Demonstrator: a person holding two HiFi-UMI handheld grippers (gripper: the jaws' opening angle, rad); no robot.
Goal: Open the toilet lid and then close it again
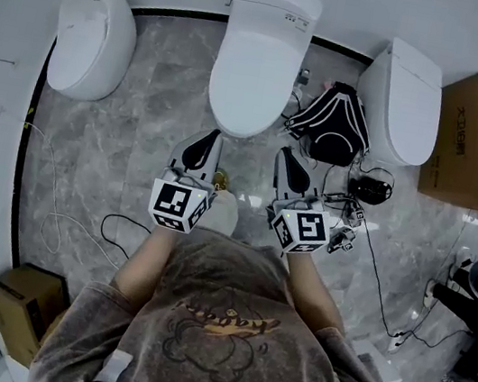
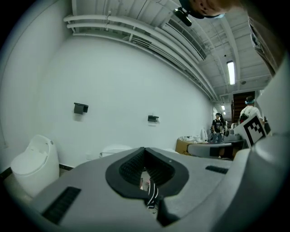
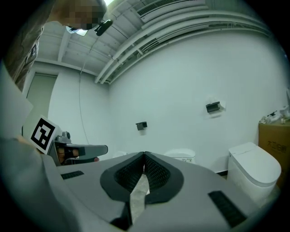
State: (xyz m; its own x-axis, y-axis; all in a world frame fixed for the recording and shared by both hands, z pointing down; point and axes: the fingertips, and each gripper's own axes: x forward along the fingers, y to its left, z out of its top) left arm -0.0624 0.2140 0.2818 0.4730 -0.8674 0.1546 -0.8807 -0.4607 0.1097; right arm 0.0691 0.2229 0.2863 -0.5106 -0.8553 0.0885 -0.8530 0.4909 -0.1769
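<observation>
Toilet lid [image 1: 253,74]: down, on the middle of three toilets, grey marble floor [image 1: 139,131]. Left tongs [image 1: 211,136] and right tongs [image 1: 285,152]: both closed, empty, near the lid's front end, one to each side, not touching it.

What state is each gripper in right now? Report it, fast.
Left gripper: closed, holding nothing.
Right gripper: closed, holding nothing.

2 grippers side by side, left gripper [image 1: 206,140] and right gripper [image 1: 288,159], jaws together, both empty.
</observation>
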